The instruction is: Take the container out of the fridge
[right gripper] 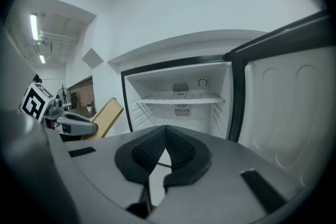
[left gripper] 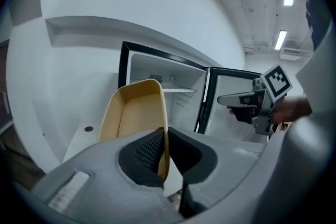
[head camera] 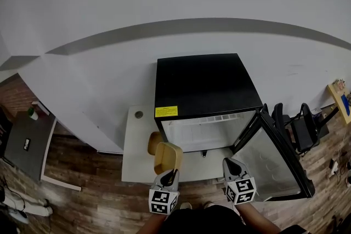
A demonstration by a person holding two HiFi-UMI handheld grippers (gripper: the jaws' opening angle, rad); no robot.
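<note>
Tan rectangular plastic container [head camera: 168,157] is out in front of the open black mini fridge [head camera: 203,85] in the head view, just ahead of the left gripper [head camera: 171,174]. Left gripper view: fingers [left gripper: 144,150] clamped on its rim, container tilted up beyond them. Right gripper view: right gripper [right gripper: 166,134] fingers pressed together, open fridge straight ahead.

1 fridge [head camera: 203,85], 1 container [head camera: 167,157], 1 left claw [head camera: 173,172], 1 right claw [head camera: 228,161].
</note>
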